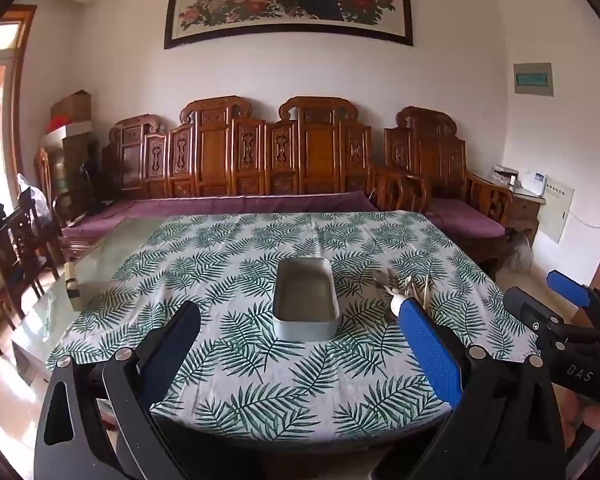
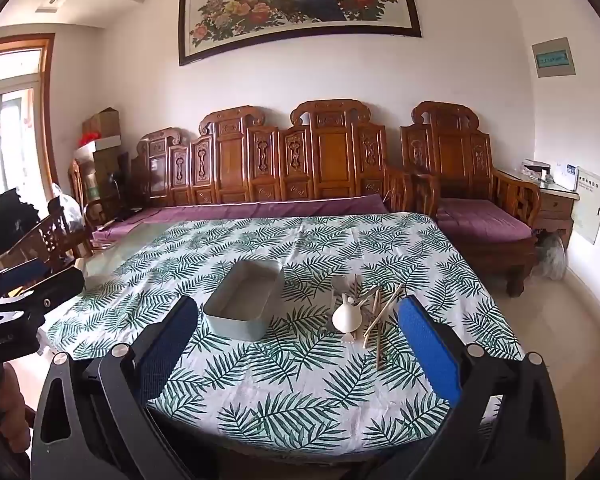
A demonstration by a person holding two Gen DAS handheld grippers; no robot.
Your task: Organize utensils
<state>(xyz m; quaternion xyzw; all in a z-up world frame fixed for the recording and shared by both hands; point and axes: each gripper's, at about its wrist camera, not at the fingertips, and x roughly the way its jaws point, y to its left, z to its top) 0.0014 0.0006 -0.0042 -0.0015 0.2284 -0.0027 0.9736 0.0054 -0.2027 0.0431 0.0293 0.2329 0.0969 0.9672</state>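
A rectangular grey-green metal tin with rounded corners (image 2: 242, 307) sits near the middle of the table draped in a white cloth printed with green fern fronds (image 2: 300, 392), its long sides running away from the near edge; it looks empty, which suits it as the place where the utensils are meant to end up. Just beside it, toward the table's right edge, lies a loose heap of utensils: a white ceramic soup spoon with a rounded bowl (image 2: 346, 316), pale wooden chopsticks (image 2: 382, 316) crossed over one another, and what appear to be grey metal spoons (image 1: 382, 280) farther back, too tangled to count. The heap is close to the tin but not touching it, so each piece would need only a short carry. The left gripper (image 1: 300, 344) hangs above the near edge with its jaws spread wide and nothing between them, lined up roughly on the tin; its inner pads (image 1: 430, 352) are blue and finely dimpled, a grippy face set in smooth black plastic arms. The right gripper (image 2: 300, 340) is likewise wide apart and empty, aimed between tin and heap, probably because sorting has not yet begun. The thin, round chopsticks may roll or slip from a pinch; the glazed spoon looks slick.
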